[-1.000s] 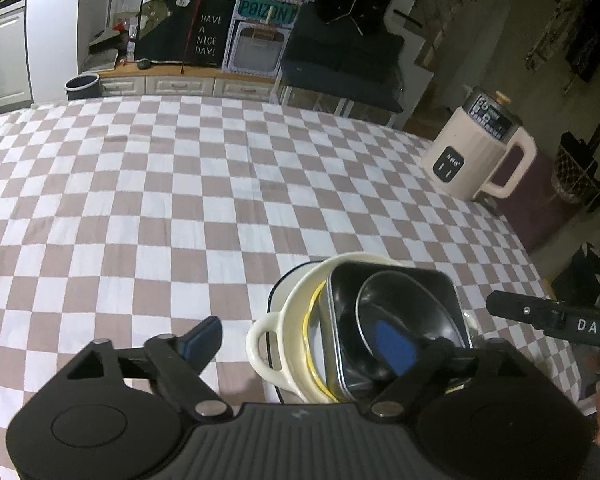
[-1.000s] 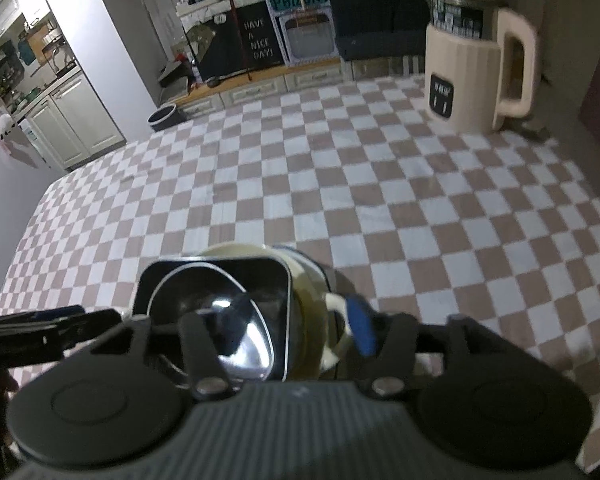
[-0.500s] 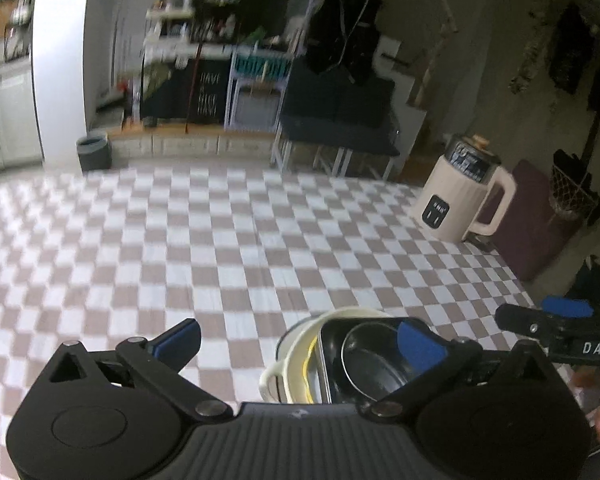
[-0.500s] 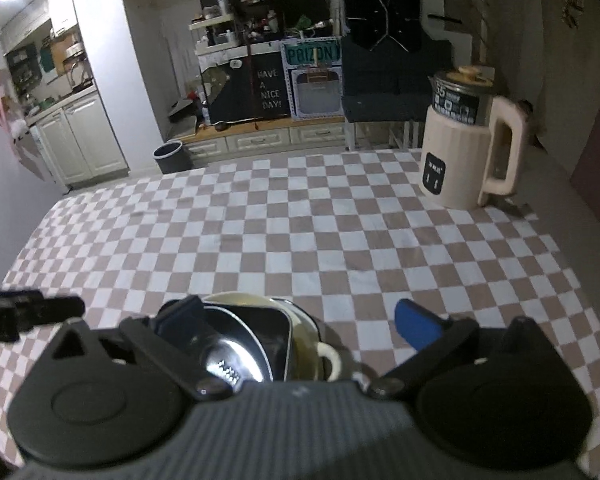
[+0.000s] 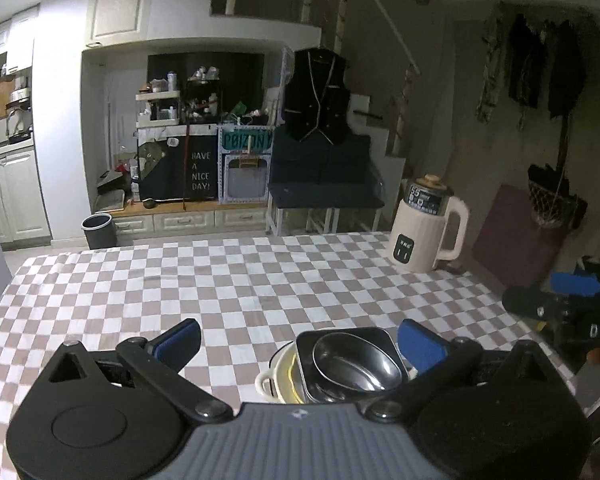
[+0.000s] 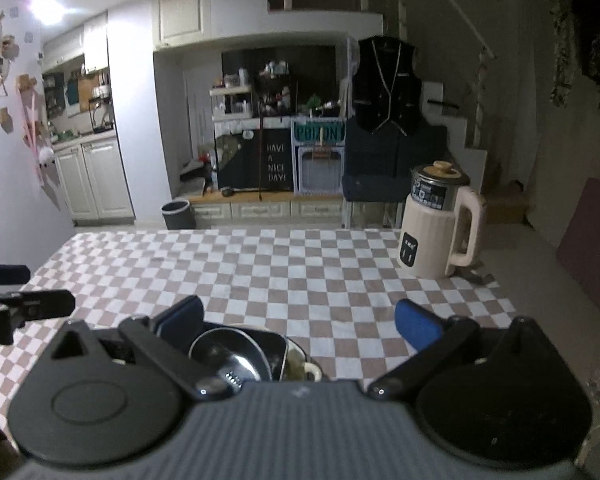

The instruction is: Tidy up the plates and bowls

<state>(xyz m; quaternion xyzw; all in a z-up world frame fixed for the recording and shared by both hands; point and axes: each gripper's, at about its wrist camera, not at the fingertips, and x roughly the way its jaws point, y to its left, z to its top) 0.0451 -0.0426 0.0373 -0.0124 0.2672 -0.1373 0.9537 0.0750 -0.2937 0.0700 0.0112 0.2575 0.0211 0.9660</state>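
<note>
A stack of dishes sits at the near edge of the checkered table (image 5: 240, 280): a shiny oval steel bowl (image 5: 356, 366) inside a dark square tray (image 5: 342, 336), inside a cream bowl with a handle (image 5: 270, 380). My left gripper (image 5: 300, 340) is open and empty, raised above and behind the stack. In the right wrist view the steel bowl (image 6: 228, 356) and the cream bowl's handle (image 6: 310, 370) show low at the left. My right gripper (image 6: 300, 320) is open and empty, also raised behind the stack.
A cream electric kettle (image 5: 426, 228) stands at the table's far right corner; it also shows in the right wrist view (image 6: 440, 220). The other gripper shows at the right edge (image 5: 564, 308) and at the left edge (image 6: 16, 304). Kitchen shelves and a bin stand beyond the table.
Both grippers have pulled back and up from the stacked dishes and tilted toward the room. The stack has stayed in place on the table.
</note>
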